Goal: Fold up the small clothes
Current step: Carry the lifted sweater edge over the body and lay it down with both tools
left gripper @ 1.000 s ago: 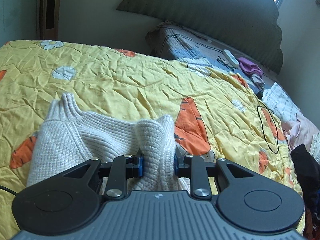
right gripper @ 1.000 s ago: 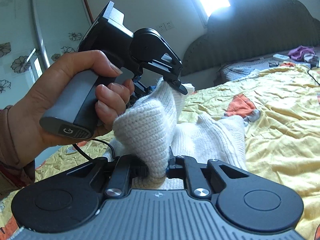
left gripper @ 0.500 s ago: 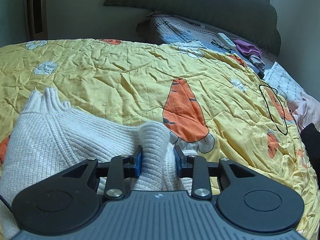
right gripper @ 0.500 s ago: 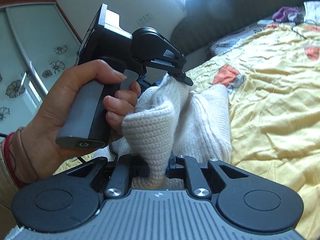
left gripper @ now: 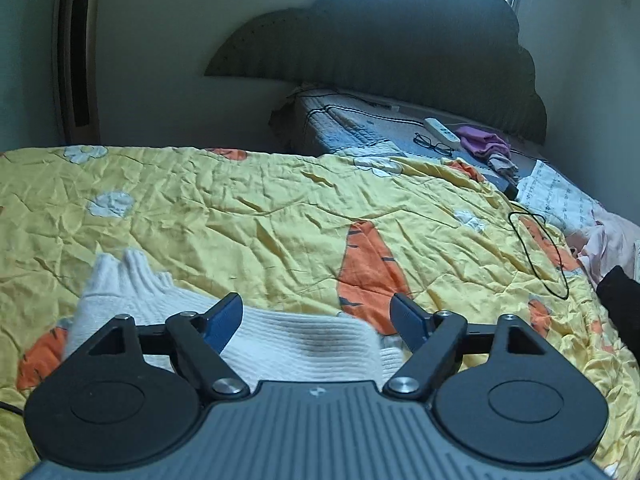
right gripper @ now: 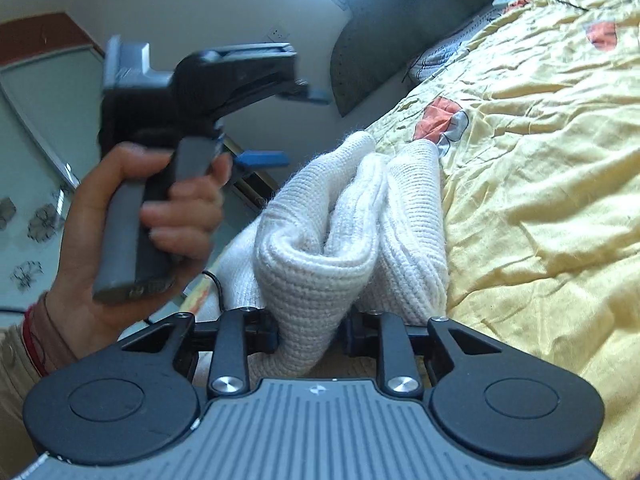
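A cream knitted sweater [left gripper: 304,344] lies on the yellow carrot-print bedspread [left gripper: 256,208]. My left gripper [left gripper: 318,316] is open just above it, jaws wide apart and empty. In the right wrist view the left gripper [right gripper: 296,124] shows open in a hand, lifted clear of the sweater [right gripper: 360,216]. My right gripper [right gripper: 310,332] is shut on a bunched fold of the sweater near its edge.
A dark padded headboard [left gripper: 400,52] stands at the back. A remote [left gripper: 442,130], glasses [left gripper: 432,145] and purple cloth [left gripper: 484,146] lie near the pillow end. A black cable loop [left gripper: 540,256] and more clothes [left gripper: 612,240] lie at the right.
My left gripper has opened and let go of the sweater, then lifted away. The sweater has settled on the bedspread. My right gripper still holds its fold.
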Tool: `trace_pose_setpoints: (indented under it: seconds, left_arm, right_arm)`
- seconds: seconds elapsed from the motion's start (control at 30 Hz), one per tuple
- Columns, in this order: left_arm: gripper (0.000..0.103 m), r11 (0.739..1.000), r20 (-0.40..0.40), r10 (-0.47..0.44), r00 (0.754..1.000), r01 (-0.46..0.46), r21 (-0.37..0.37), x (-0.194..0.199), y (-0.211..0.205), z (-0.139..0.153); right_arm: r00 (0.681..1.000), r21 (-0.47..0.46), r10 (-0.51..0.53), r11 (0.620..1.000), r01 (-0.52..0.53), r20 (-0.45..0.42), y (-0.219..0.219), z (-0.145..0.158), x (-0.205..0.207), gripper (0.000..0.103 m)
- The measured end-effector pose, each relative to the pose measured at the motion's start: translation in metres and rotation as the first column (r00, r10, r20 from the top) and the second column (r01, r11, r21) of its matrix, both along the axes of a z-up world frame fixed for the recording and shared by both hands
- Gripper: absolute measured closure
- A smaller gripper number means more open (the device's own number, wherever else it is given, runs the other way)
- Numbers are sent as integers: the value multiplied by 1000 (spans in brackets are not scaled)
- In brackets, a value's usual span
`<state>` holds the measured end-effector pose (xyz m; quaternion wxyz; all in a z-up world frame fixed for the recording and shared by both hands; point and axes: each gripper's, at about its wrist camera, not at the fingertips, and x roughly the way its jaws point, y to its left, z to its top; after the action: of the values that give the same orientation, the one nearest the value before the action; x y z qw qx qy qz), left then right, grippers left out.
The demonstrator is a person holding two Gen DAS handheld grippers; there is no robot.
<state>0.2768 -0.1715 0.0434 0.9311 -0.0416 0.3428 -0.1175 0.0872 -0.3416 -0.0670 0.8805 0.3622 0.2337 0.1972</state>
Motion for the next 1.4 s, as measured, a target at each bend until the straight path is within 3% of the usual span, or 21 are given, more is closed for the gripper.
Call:
trace_pose_setpoints:
  seconds: [0.13, 0.23, 0.27, 0.3, 0.37, 0.4, 0.43, 0.57, 0.67, 0.77, 0.83, 0.93, 1.03, 1.13, 1.3, 1.37, 1.4]
  left_arm:
    - [22, 997, 19, 3, 1000, -4, 74, -28, 25, -6]
    - [22, 993, 40, 25, 999, -30, 118, -52, 47, -16]
    - [22, 992, 44, 34, 998, -39, 123, -60, 54, -19]
    - [22, 991, 49, 48, 998, -54, 121, -68, 62, -21]
    - [22, 991, 57, 70, 996, -76, 114, -81, 75, -26]
    - [22, 990, 58, 79, 995, -85, 109, -87, 82, -28]
    - [22, 990, 56, 90, 994, -95, 106, -92, 87, -30]
    - [22, 989, 43, 95, 995, -99, 113, -109, 104, -37]
    - [22, 987, 59, 87, 994, -94, 134, -115, 107, -41]
    - [22, 987, 79, 71, 994, -82, 139, -120, 105, -44]
    - [22, 986, 100, 51, 994, -66, 151, -124, 99, -44]
    - [22, 983, 131, 16, 991, -40, 177, -129, 86, -44]
    - [21, 982, 137, -28, 990, 2, 188, -134, 71, -46]
    - [18, 974, 161, -76, 984, 39, 223, -143, 57, -49]
    - [14, 958, 163, -141, 976, 94, 270, -152, 44, -57]
    - [12, 956, 162, -145, 976, 96, 276, -152, 42, -60]
    - [12, 956, 161, -148, 976, 99, 277, -153, 41, -61]
  right_arm:
    - [1000, 129, -4, 992, 3, 6, -12, -7, 0, 51]
    - [1000, 226, -9, 974, 5, 18, -21, -10, 0, 30]
    - [1000, 250, -11, 968, 4, 26, -23, -11, 1, 29]
    - [999, 252, -14, 968, 6, 30, -23, -11, 0, 30]
    - [999, 165, -22, 986, 18, 23, -18, -7, 0, 46]
    - [999, 99, -31, 995, 29, 16, -14, -4, 0, 66]
    - [999, 52, -45, 998, 44, 9, -10, -2, -2, 76]
    - [995, 69, -97, 993, 99, -23, -17, -3, -10, 84]
    - [996, 18, -59, 998, 61, -62, -12, -5, -15, 84]
    - [997, -1, -46, 999, 46, -62, -14, 3, -20, 67]
    - [997, -19, -64, 998, 63, -31, -22, 17, -30, 49]
    - [991, -57, -131, 990, 132, 28, -39, 44, -33, 49]
    - [996, -49, -75, 996, 77, 45, -48, 66, -7, 45]
    - [998, -21, 60, 998, -60, 1, -43, 70, 42, 36]
    - [959, -20, 224, 973, -231, -171, -12, 51, 106, 36]
    - [959, -60, 224, 969, -238, -175, -2, 49, 110, 60]
    - [963, -116, 202, 968, -224, -177, 3, 51, 110, 80]
